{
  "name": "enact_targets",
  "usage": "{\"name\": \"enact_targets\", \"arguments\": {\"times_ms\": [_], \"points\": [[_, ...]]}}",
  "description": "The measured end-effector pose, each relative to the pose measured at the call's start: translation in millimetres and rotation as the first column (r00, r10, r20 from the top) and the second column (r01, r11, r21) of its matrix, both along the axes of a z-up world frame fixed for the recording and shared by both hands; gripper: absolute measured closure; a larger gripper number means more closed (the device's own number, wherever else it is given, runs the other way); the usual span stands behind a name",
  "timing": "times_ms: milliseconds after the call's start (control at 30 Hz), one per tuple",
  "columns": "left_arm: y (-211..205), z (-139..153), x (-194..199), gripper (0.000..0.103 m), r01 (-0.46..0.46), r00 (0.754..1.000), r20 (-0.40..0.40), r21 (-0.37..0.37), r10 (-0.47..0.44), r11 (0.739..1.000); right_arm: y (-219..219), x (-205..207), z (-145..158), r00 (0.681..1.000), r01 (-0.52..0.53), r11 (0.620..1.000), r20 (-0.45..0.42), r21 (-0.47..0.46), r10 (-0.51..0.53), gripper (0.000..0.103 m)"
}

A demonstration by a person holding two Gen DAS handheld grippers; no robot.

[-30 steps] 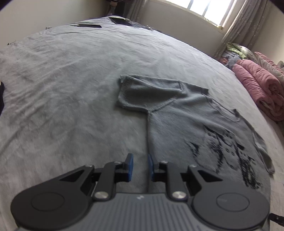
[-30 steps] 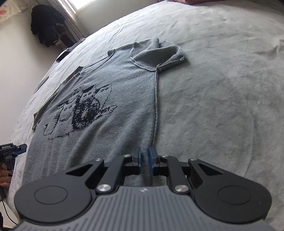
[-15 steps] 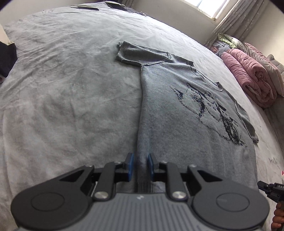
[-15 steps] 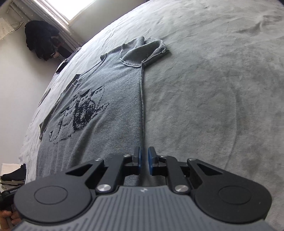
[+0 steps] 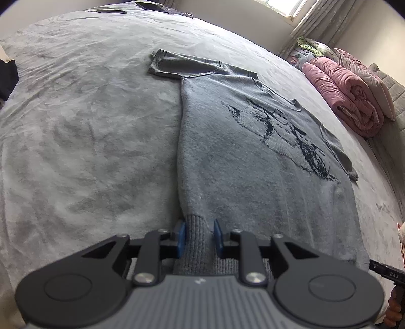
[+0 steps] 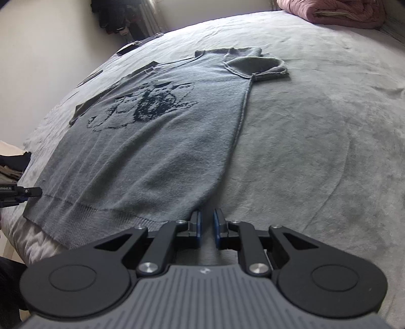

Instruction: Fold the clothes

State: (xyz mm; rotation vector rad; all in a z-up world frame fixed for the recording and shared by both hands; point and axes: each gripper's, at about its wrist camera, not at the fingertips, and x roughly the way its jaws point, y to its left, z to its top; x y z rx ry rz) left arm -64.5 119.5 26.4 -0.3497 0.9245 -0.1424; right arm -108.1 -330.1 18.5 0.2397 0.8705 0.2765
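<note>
Both grippers have slid back along the sweater's side seams since a second ago, so each one now sits at a bottom corner of the hem instead of partway up the body.

So the grey knit sweater (image 5: 253,162) is lying flat, front side up, on the grey bedspread (image 5: 83,131), with the dark cat pattern (image 5: 283,136) showing on the chest. Short sleeves are spread out to either side at the far end, ribbed hem (image 6: 83,215) closest to the cameras.

Left gripper (image 5: 199,236): the ribbed corner of the hem runs right between the blue pads (image 5: 180,236), bunched up a bit. Its jaws have just been opening a little, and there's a sliver of gap on each side of the fabric, so it looks released rather than pinching.

Right gripper (image 6: 207,229): jaws stand only narrowly apart, over the other bottom corner. The sweater's edge ends just ahead of and left of the fingertips, and what I see in the gap looks like bedspread, so it's not grasping anything as far as I can tell.

Off to the side there's a rolled pink blanket (image 5: 346,93) against the wall near the curtains (image 5: 311,22), and some dark clothes (image 6: 114,15) hanging in the corner.
</note>
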Motion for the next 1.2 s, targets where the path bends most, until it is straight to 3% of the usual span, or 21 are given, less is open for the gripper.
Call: {"name": "enact_targets", "arguments": {"times_ms": [267, 467, 733, 833, 933, 1033, 1200], "points": [[4.4, -2.9, -3.0, 0.078, 0.022, 0.999, 0.024, -0.020, -0.021, 1.000, 21.7, -2.9, 19.7, 0.992, -0.093, 0.989, 0.095, 0.111, 0.082, 0.086], [7.0, -3.0, -4.2, 0.077, 0.019, 1.000, 0.024, -0.041, -0.018, 0.999, 31.2, 1.3, 15.0, 0.995, -0.093, 0.987, 0.059, 0.132, 0.086, 0.086], [16.6, 1.1, -19.3, 0.077, -0.022, 1.000, 0.013, -0.107, 0.023, 0.994, 21.2, -12.6, 21.0, 0.996, -0.086, 0.951, 0.033, 0.297, 0.080, 0.086], [15.4, -0.7, -21.6, 0.077, -0.024, 1.000, 0.003, -0.103, 0.025, 0.994, 30.5, -8.2, 16.8, 0.996, -0.072, 0.942, -0.025, 0.328, 0.085, 0.082], [13.6, -2.3, -20.7, 0.077, -0.025, 1.000, 0.001, -0.091, 0.025, 0.996, 45.5, 1.3, 4.9, 0.994, -0.025, 0.965, -0.093, 0.259, 0.051, 0.082], [14.8, -3.3, -20.4, 0.077, -0.030, 1.000, 0.001, -0.089, 0.030, 0.996, 53.1, 4.9, 2.6, 0.996, 0.008, 0.979, -0.092, 0.203, 0.011, 0.103], [22.4, 0.2, -25.9, 0.077, -0.044, 0.999, 0.007, -0.099, 0.045, 0.994, 38.0, -25.6, 12.6, 0.998, 0.060, 0.990, -0.039, 0.126, -0.055, 0.103]]}}
